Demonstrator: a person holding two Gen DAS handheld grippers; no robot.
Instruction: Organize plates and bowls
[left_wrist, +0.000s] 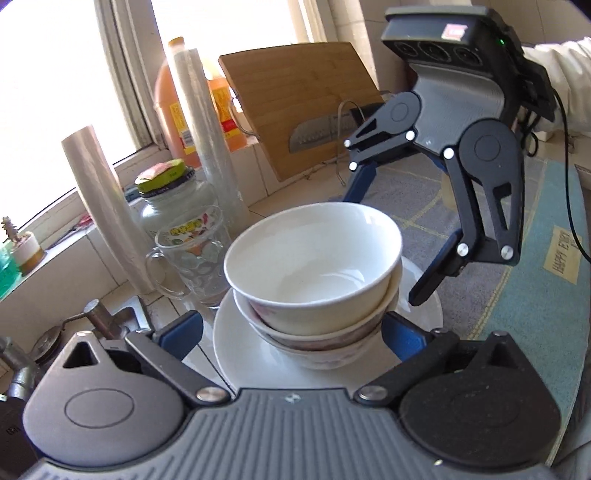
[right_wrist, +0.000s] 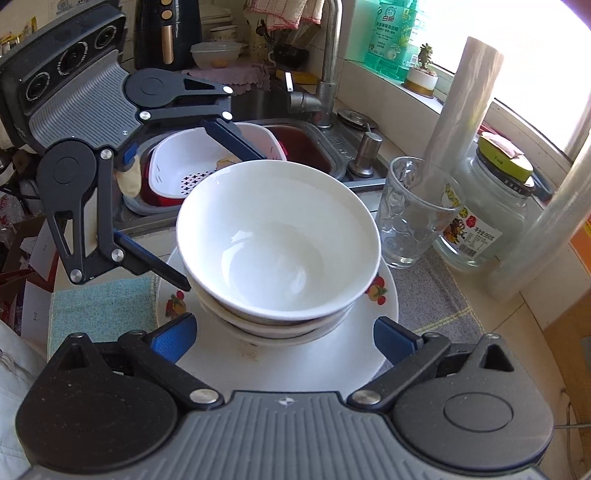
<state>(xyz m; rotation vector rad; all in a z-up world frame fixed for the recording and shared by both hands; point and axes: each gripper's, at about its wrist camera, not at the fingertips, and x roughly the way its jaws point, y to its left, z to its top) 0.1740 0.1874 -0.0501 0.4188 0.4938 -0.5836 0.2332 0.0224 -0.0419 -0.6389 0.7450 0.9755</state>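
Plate: a round white ceramic plate (right_wrist: 321, 354) with fruit prints at its rim lies flat on the counter, partly over a grey cloth mat (right_wrist: 439, 295), just in front of the sink (right_wrist: 310, 147).
Bowl stack: three nested bowls stand on the plate; the top one is a plain white glazed bowl (right_wrist: 277, 240), empty and upright, sitting slightly askew in the white bowls with dark reddish patterned sides (left_wrist: 317, 338) beneath it.
My right gripper: my right gripper (right_wrist: 284, 338) stands wide open, its blue fingers (right_wrist: 173, 338) either side of the stack's base above the plate; I see no contact with the bowls, and it holds nothing.
My left gripper: my left gripper (left_wrist: 291, 332) is likewise spread wide, one blue finger to each side of the stack and holding nothing; whether the right-hand finger grazes the lowest bowl I cannot tell.
Neighbours: a clear dimpled glass mug (right_wrist: 413, 214) stands just beside the plate, on the window side.
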